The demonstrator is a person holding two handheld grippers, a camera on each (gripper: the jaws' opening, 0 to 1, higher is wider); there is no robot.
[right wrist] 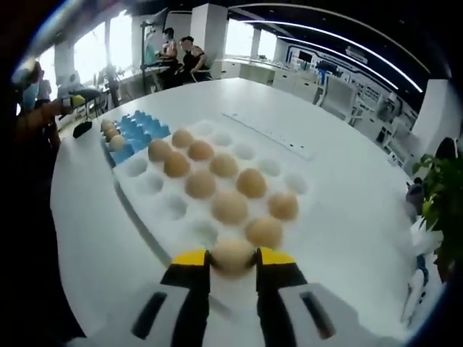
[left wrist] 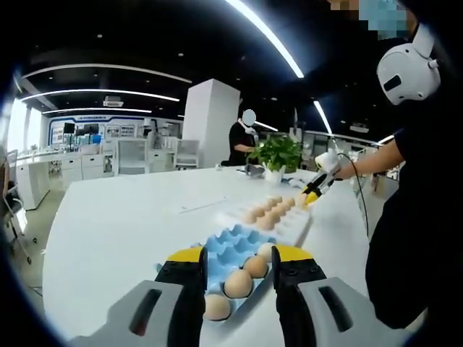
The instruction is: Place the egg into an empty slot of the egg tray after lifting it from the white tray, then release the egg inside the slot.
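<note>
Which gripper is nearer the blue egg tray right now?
Left. The left gripper hovers right at the blue egg tray, open. The right gripper holds an egg at the far end of the white tray, away from it.

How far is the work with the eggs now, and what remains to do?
Done: four brown eggs already sit in the blue moulded egg tray. In hand: the right tongs are shut on one pale brown egg at the near edge of the white plastic tray. Left: carrying it to an empty blue slot and releasing it there.
</note>
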